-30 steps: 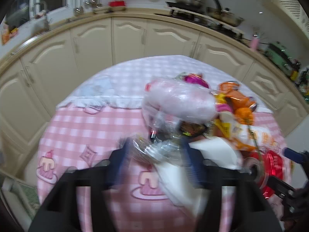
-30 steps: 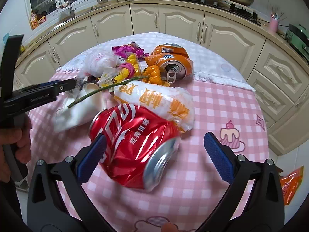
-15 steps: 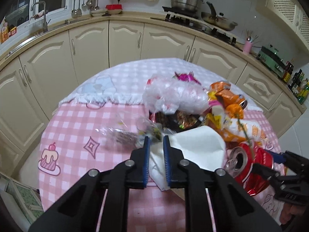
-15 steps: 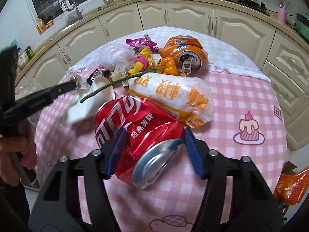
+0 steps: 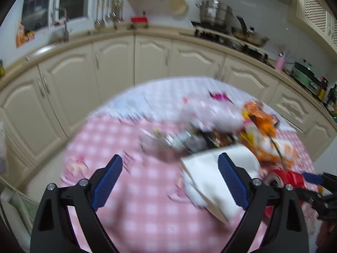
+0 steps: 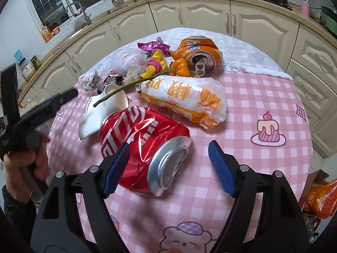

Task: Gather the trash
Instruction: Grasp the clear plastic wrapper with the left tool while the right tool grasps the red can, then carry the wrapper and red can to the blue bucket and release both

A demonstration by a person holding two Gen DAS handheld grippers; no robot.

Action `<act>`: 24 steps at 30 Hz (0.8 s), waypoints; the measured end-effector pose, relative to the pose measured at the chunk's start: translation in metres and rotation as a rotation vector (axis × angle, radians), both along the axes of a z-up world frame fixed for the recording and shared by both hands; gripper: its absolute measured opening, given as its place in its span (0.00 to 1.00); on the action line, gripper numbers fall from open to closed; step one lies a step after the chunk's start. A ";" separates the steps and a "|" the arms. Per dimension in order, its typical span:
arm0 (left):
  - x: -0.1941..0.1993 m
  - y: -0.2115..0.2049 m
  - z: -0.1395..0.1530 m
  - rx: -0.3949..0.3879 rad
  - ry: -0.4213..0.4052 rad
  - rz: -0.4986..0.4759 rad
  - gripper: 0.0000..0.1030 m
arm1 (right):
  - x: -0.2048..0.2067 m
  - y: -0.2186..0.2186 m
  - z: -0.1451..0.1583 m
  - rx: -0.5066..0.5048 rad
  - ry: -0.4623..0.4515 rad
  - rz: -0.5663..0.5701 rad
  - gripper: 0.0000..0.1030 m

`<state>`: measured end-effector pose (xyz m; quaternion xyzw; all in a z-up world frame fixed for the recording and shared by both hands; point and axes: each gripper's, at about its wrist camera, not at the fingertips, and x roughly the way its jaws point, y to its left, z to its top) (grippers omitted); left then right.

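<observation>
I see a crushed red can (image 6: 139, 145) of glossy, creased metal with a bare silvery end. The orange can (image 6: 199, 51) behind it shines the same way. The white-and-orange bag (image 6: 185, 101) looks like thin, crinkled plastic. The white cup (image 6: 101, 109) seems matt paper. My pads (image 6: 221, 166) are ribbed blue rubber on matt black plastic. The tablecloth (image 6: 263, 97) looks soft and matt.

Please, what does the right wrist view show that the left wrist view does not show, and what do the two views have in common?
Only the right wrist view shows the pink cake picture on the cloth, the orange packet beyond the table edge and a hand holding the left gripper.

Only the left wrist view shows the steel pot on the stove.

Both show the crushed red can, the white paper cup, the orange-and-white bag and the pink checked tablecloth. Both grippers' jaws are opening.
</observation>
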<state>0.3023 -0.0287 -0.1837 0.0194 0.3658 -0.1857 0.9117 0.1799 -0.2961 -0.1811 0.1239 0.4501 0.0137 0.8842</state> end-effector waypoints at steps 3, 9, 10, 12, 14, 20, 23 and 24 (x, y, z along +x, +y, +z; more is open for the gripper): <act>0.027 -0.005 -0.007 0.032 0.021 -0.042 0.87 | 0.001 0.003 0.000 -0.008 0.003 0.004 0.75; 0.061 -0.028 -0.019 0.154 0.005 -0.215 0.87 | 0.004 0.007 0.001 -0.035 0.011 0.002 0.75; 0.065 -0.030 -0.020 0.154 0.016 -0.247 0.84 | 0.004 0.007 0.001 -0.037 0.014 -0.003 0.75; 0.072 -0.034 -0.026 0.144 0.071 -0.309 0.63 | 0.006 0.007 0.000 -0.034 0.020 -0.008 0.75; 0.070 -0.034 -0.029 0.128 0.090 -0.327 0.58 | 0.006 0.007 -0.001 -0.032 0.025 -0.010 0.75; 0.046 -0.031 -0.032 0.127 0.082 -0.346 0.56 | 0.008 0.009 -0.008 -0.012 0.043 -0.004 0.74; 0.038 -0.024 -0.033 0.104 0.085 -0.331 0.56 | 0.006 0.011 -0.010 0.000 0.044 0.009 0.60; 0.034 -0.020 -0.032 0.100 0.083 -0.321 0.56 | 0.005 0.011 -0.010 0.013 0.040 0.012 0.58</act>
